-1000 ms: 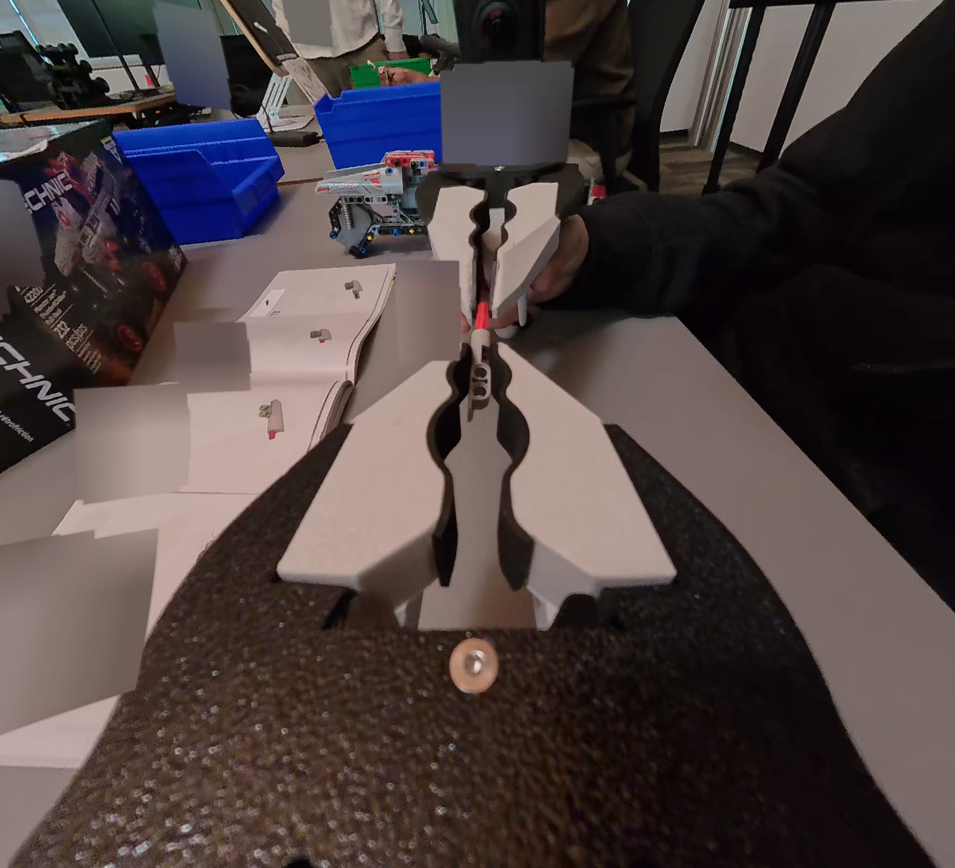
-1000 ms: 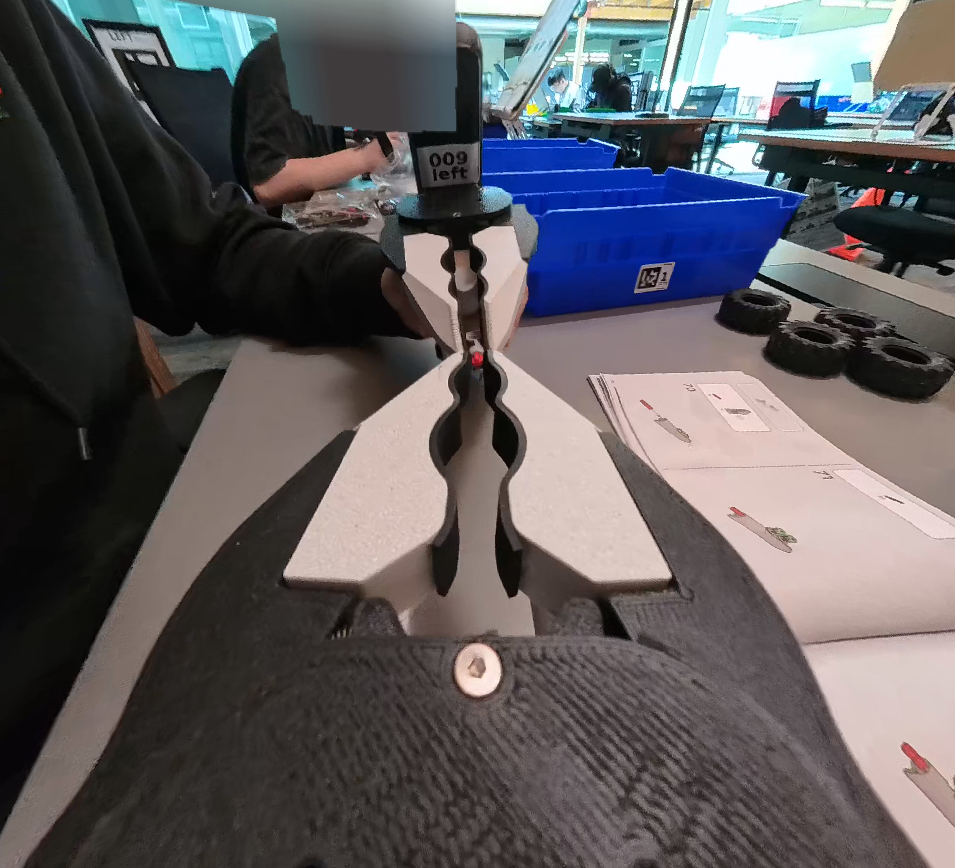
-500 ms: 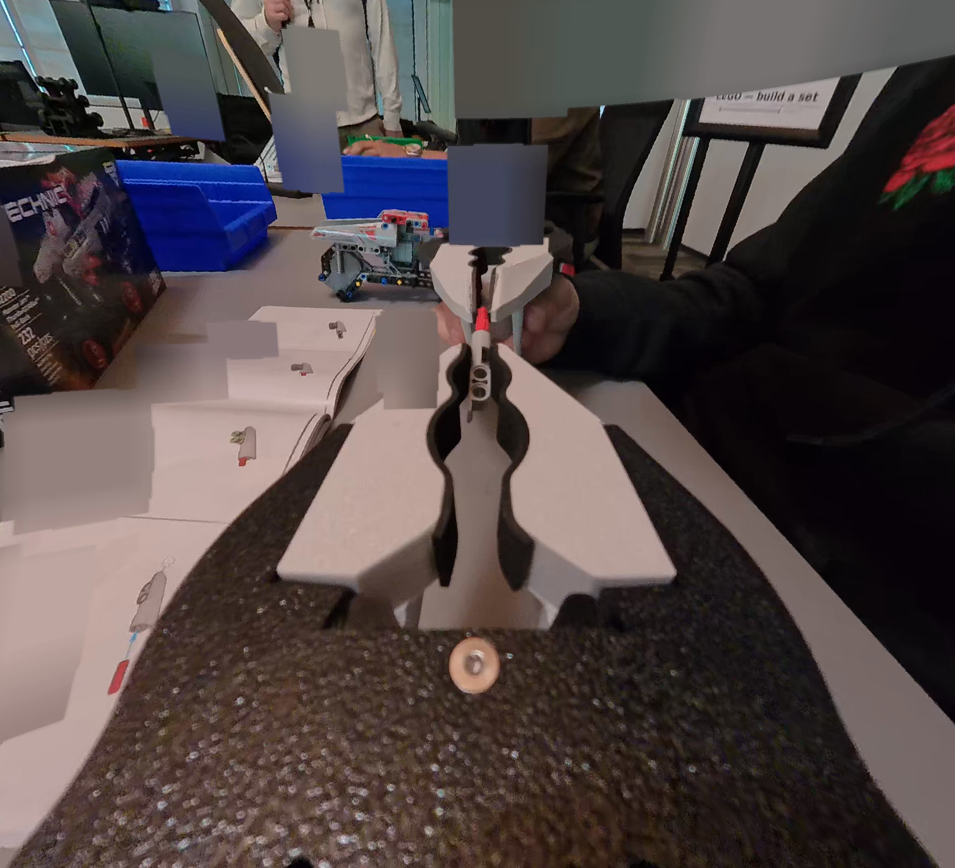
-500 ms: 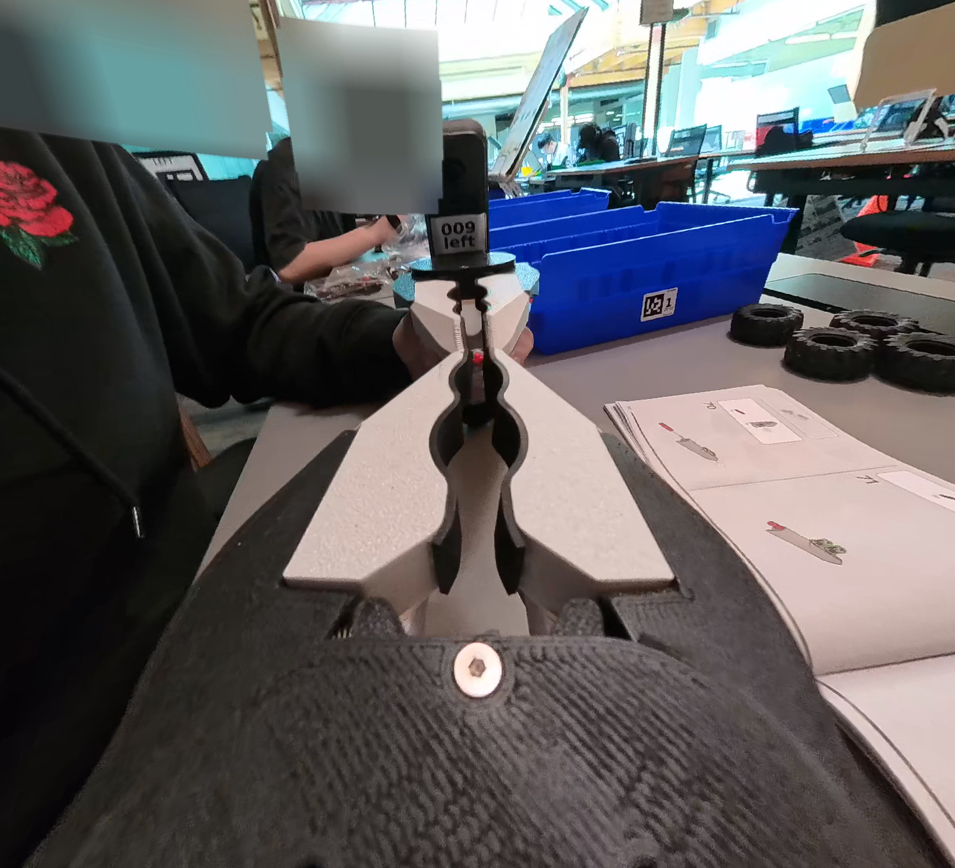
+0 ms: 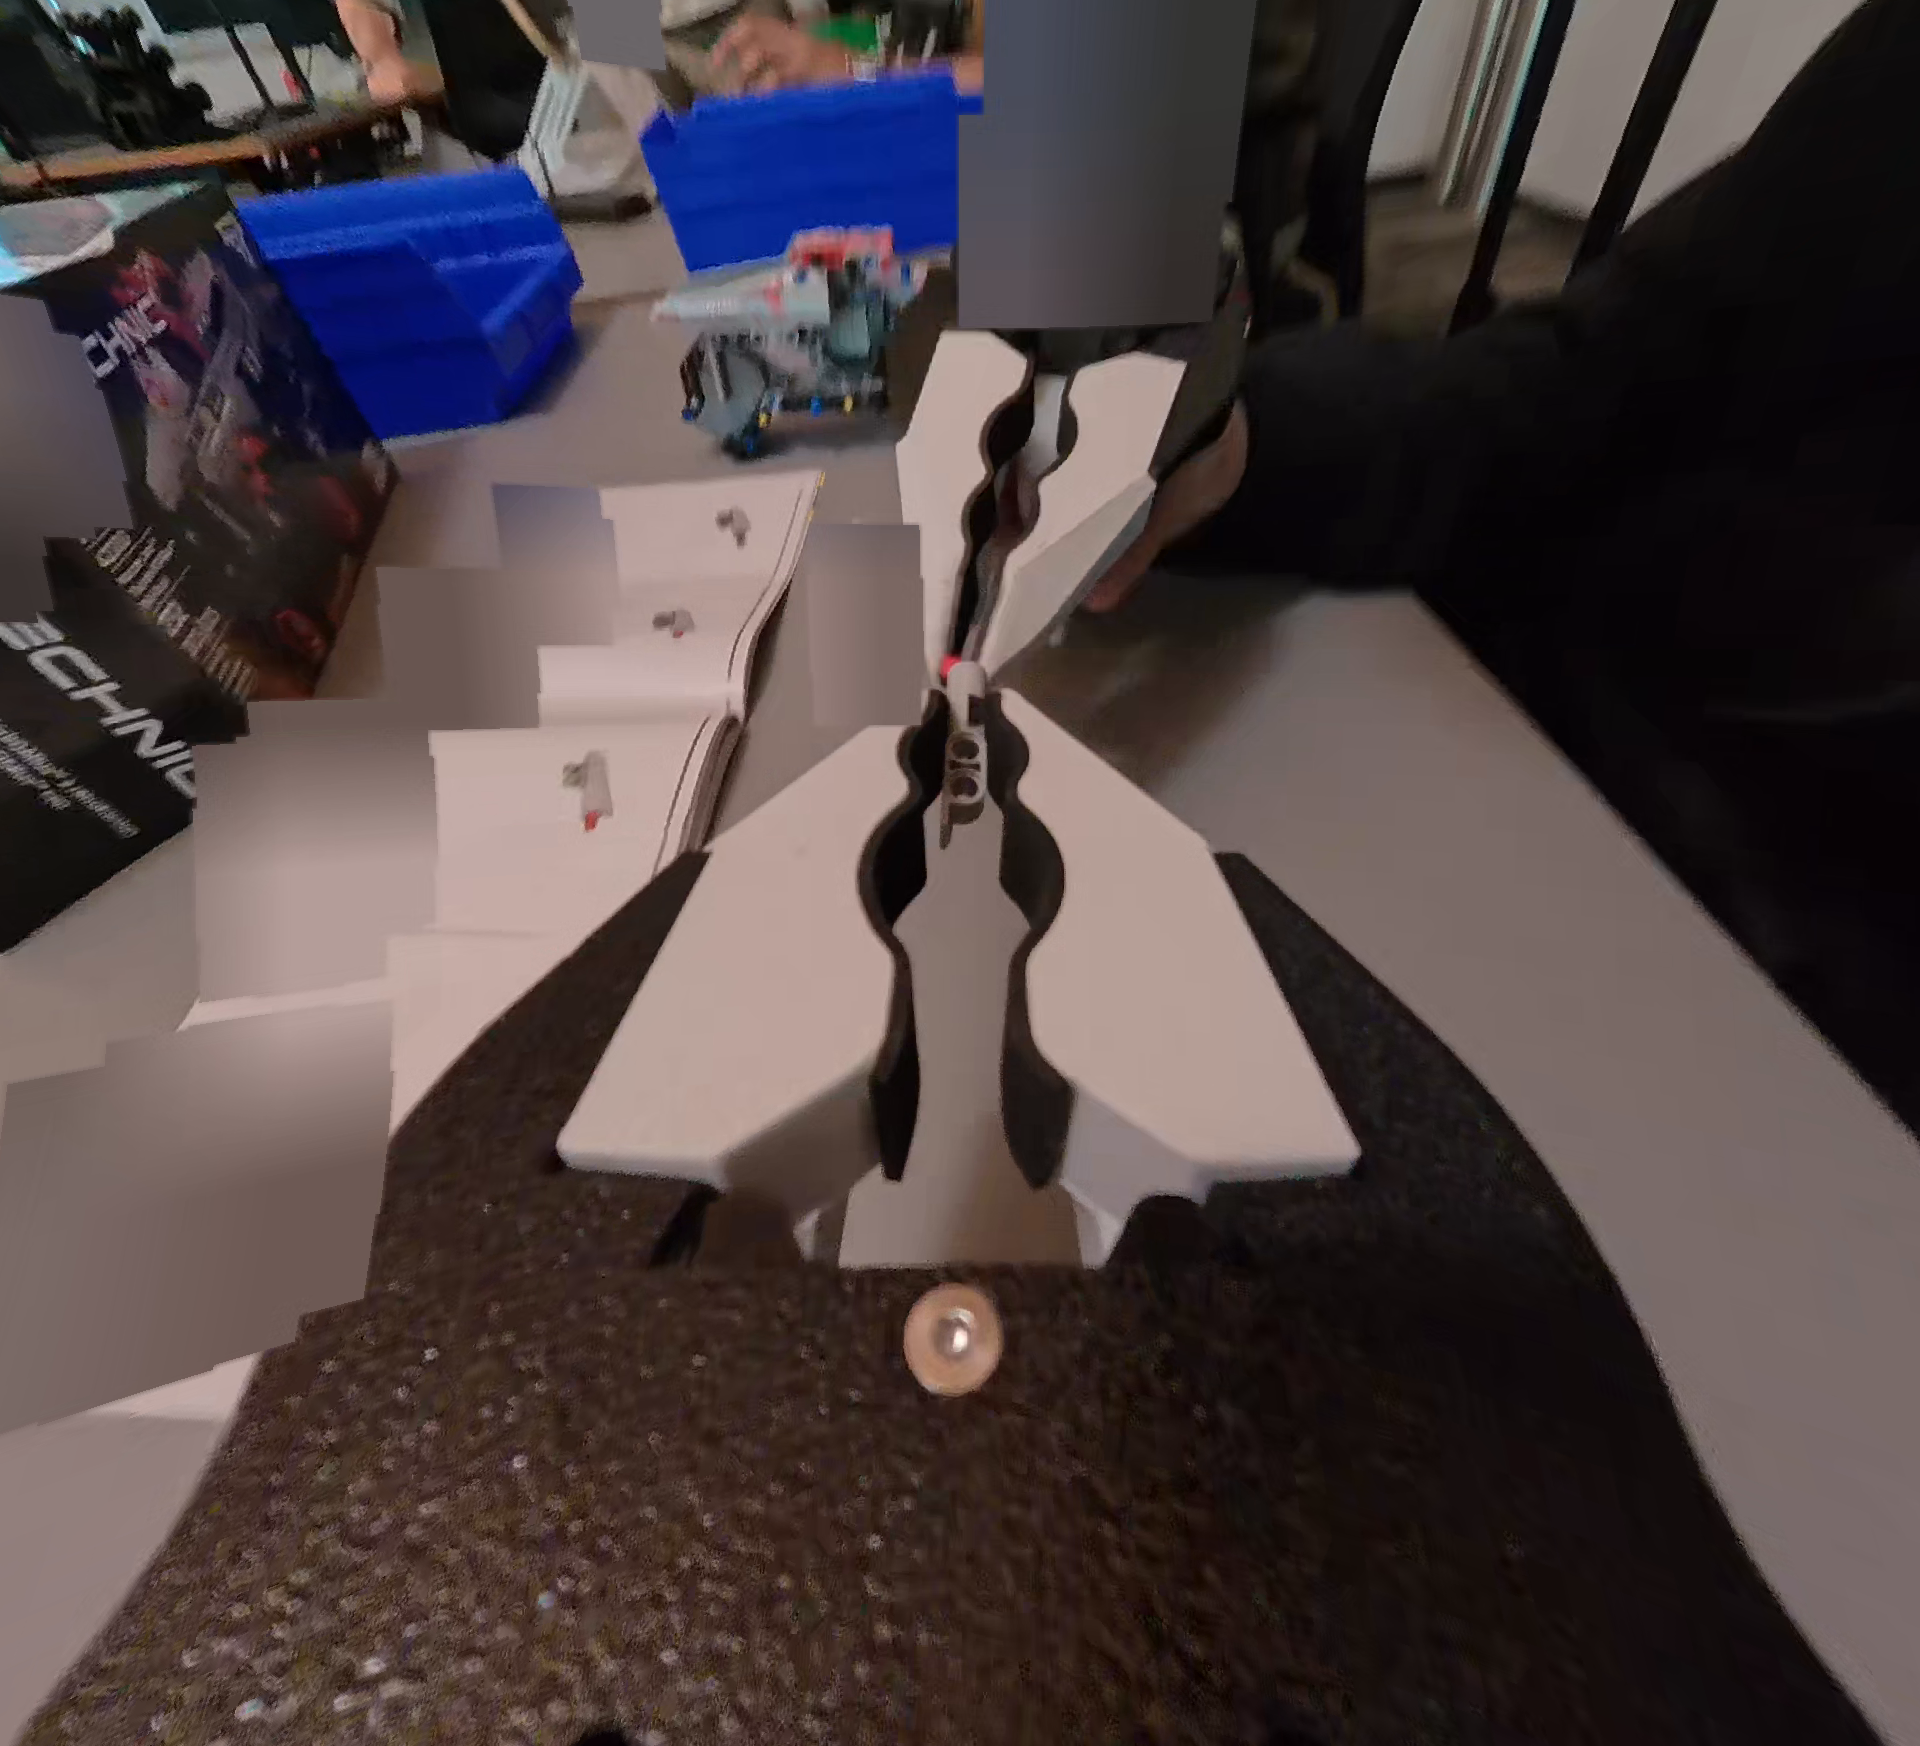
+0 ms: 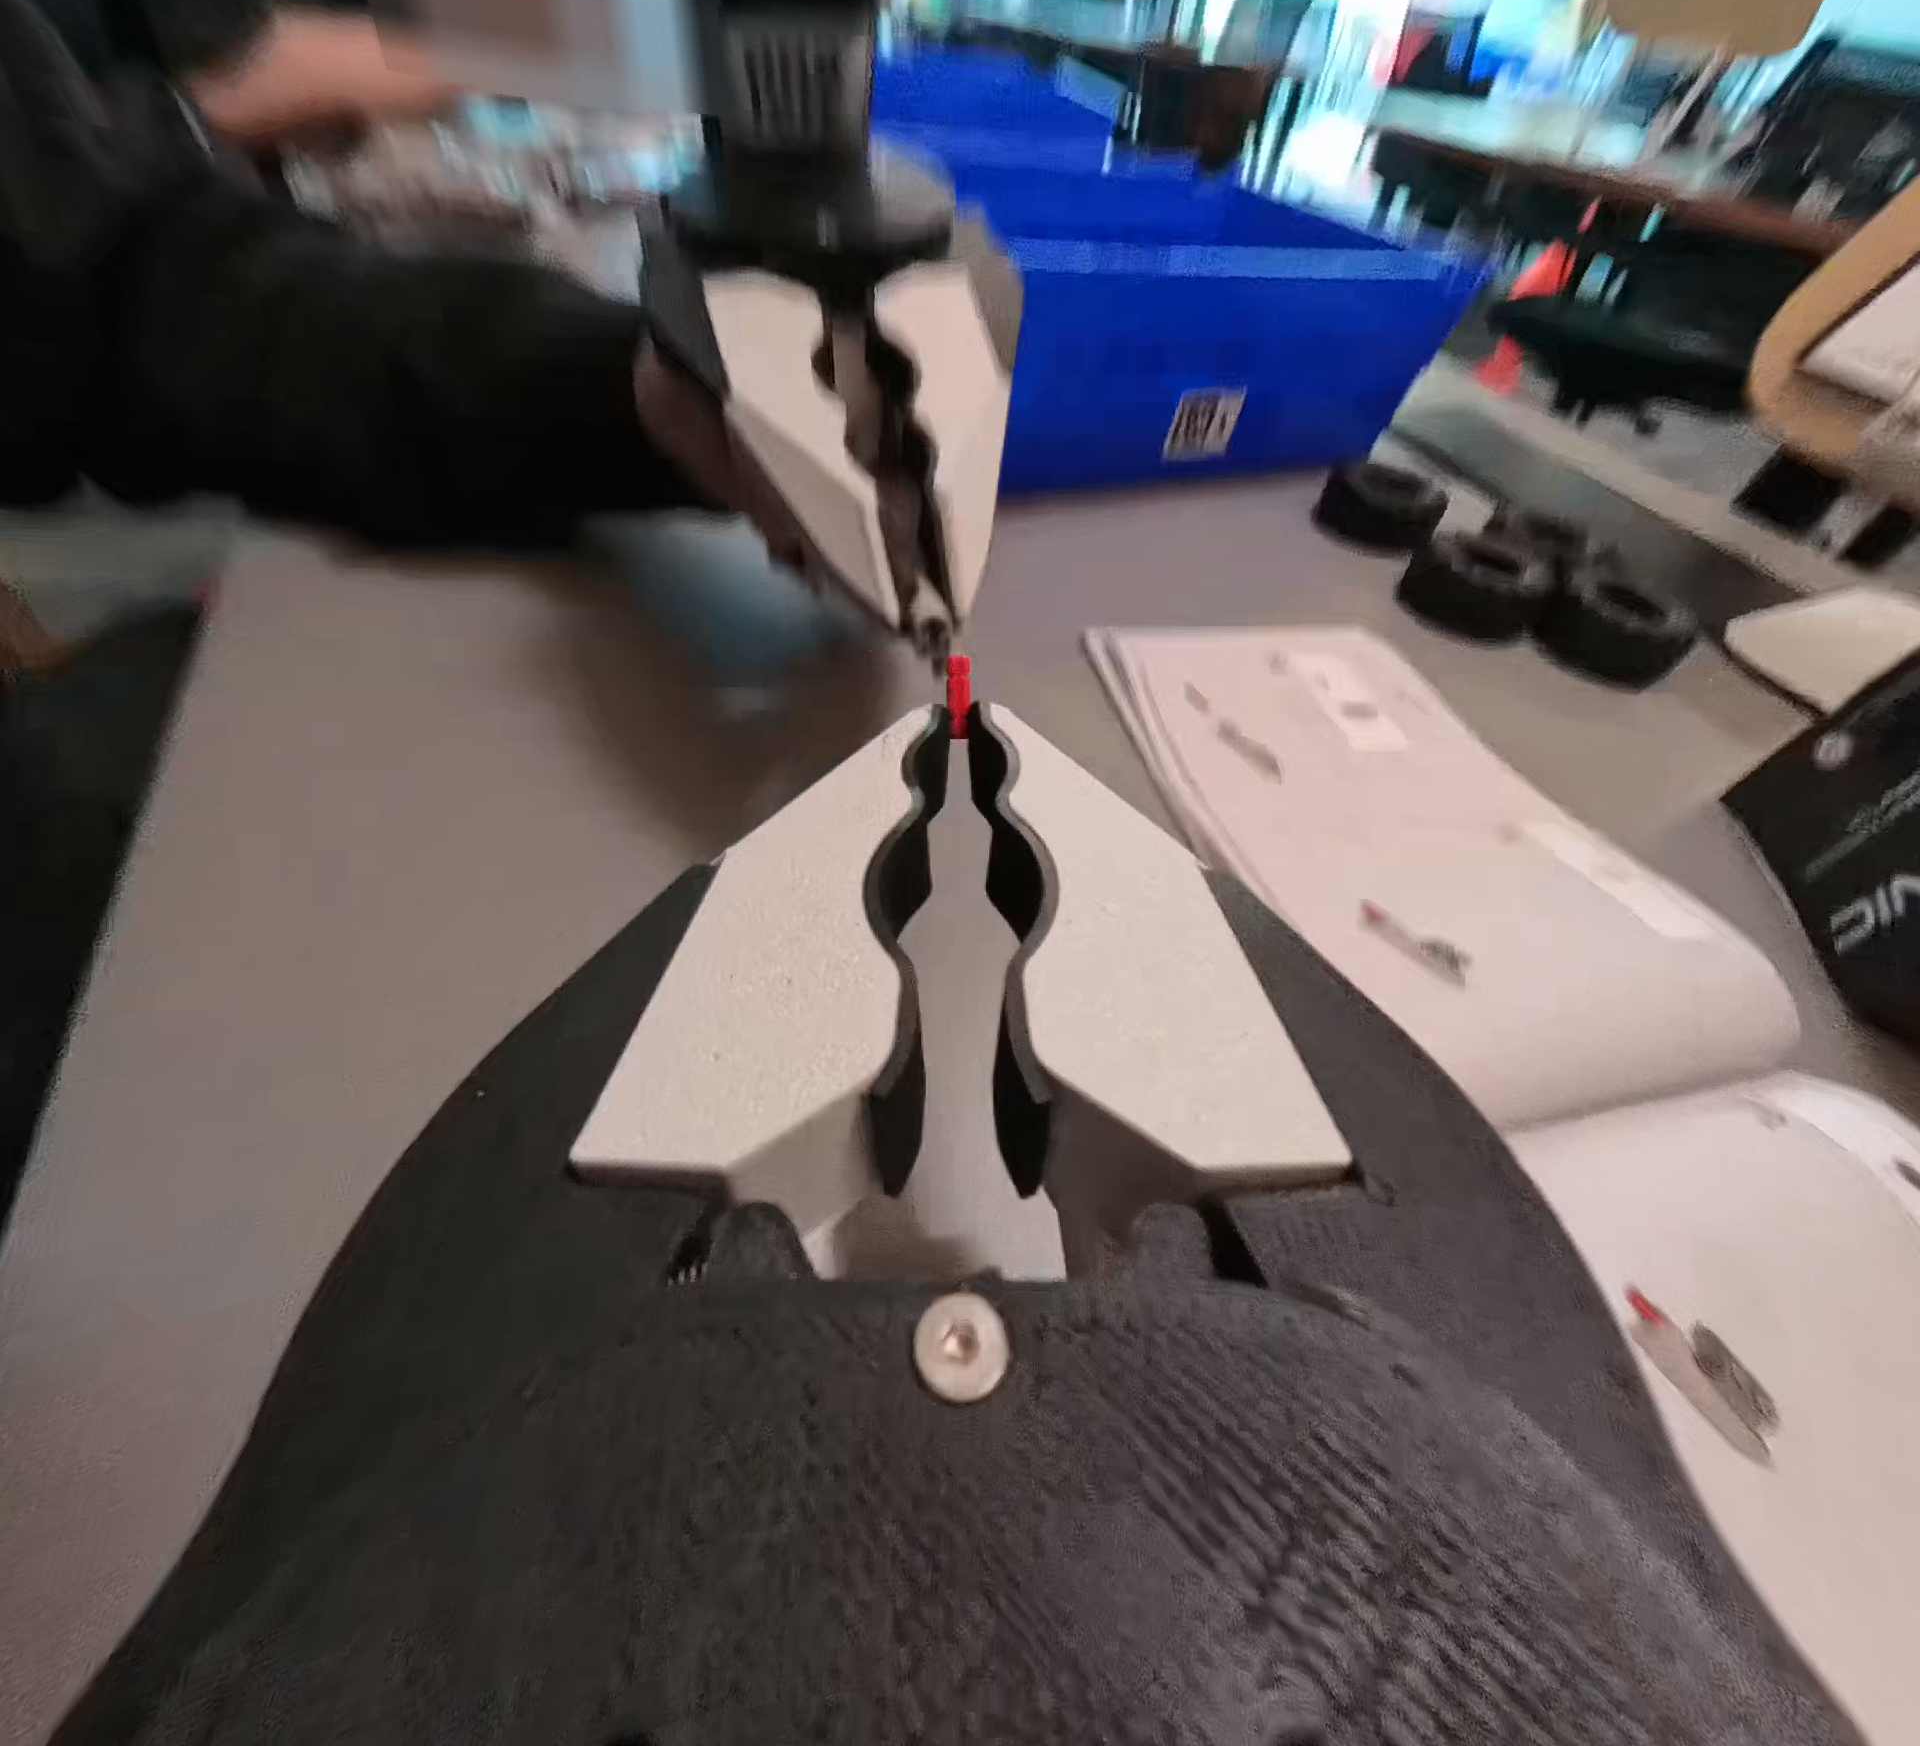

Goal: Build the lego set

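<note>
My left gripper (image 5: 964, 722) is shut on a small grey Lego beam (image 5: 966, 766) with holes that sticks out past its tips. My right gripper (image 6: 958, 722) is shut on a short red axle (image 6: 958, 690). The two grippers point at each other, tip to tip, a little above the grey table. In the left wrist view the right gripper (image 5: 971, 647) comes down from above with the red axle (image 5: 948, 666) at the beam's pale end. In the right wrist view the left gripper (image 6: 932, 626) is blurred; whether the axle touches the beam I cannot tell.
An open instruction booklet (image 5: 675, 616) (image 6: 1382, 823) lies beside the grippers. A partly built model (image 5: 800, 346), blue bins (image 5: 416, 304) (image 6: 1195, 346) and the set's box (image 5: 156, 501) stand behind. Several black tyres (image 6: 1507, 574) lie at the right. A person's dark sleeve (image 5: 1558, 449) reaches in. Only a small space, under 4 cm, lies between the two pairs of fingers.
Both grippers have dropped from a raised, level pose and now tilt down toward the table, still facing each other. Each keeps its piece. The right wrist view is motion-blurred.
</note>
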Motion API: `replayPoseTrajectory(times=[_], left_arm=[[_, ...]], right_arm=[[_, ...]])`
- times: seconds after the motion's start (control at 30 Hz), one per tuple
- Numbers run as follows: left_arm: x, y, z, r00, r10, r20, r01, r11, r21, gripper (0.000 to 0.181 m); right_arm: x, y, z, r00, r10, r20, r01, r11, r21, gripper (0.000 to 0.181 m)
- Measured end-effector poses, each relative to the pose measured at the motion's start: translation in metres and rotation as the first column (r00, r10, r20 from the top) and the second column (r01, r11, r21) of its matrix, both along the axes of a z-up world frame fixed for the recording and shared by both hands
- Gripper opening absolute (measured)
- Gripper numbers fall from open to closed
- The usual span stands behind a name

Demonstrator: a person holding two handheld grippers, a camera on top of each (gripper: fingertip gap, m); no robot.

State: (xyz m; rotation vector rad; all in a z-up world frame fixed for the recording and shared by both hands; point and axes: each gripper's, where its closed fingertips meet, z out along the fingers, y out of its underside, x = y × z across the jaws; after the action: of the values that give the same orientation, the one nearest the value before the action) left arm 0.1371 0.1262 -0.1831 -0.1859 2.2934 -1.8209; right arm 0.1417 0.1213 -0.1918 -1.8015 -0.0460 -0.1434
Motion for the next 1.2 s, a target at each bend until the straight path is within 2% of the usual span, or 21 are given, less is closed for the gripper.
replayPoseTrajectory(times=[0.13, 0.2, 0.3, 0.8, 0.97, 1.2], left_arm=[[0.0, 0.008, -0.032, 0.998, -0.017, 0.055, 0.001, 0.963, 0.27, 0.004], [-0.005, 0.004, -0.047, 0.998, -0.043, 0.056, 0.02, 0.931, 0.363, 0.004], [-0.012, -0.002, -0.063, 0.998, -0.065, 0.002, 0.058, 0.907, 0.417, 0.004], [-0.011, 0.001, -0.074, 0.997, -0.043, -0.068, 0.069, 0.898, 0.435, 0.004], [-0.009, 0.003, -0.078, 0.995, -0.022, -0.097, 0.063, 0.896, 0.44, 0.004], [-0.006, 0.001, -0.067, 0.994, -0.018, -0.109, 0.057, 0.929, 0.366, 0.004]], right_arm=[[-0.006, -0.006, -0.049, 0.998, 0.04, 0.042, -0.025, 0.951, -0.31, 0.003], [-0.009, -0.005, -0.061, 0.998, 0.055, 0.042, -0.035, 0.923, -0.382, 0.003], [-0.013, -0.006, -0.075, 0.997, 0.076, -0.008, -0.071, 0.884, -0.462, 0.003], [-0.014, -0.005, -0.076, 0.994, 0.083, -0.078, -0.11, 0.88, -0.462, 0.003], [-0.014, -0.004, -0.073, 0.993, 0.115, 0.041, -0.084, 0.891, -0.447, 0.003], [-0.009, 0.001, -0.05, 0.99, 0.082, 0.112, -0.043, 0.949, -0.313, 0.003]])
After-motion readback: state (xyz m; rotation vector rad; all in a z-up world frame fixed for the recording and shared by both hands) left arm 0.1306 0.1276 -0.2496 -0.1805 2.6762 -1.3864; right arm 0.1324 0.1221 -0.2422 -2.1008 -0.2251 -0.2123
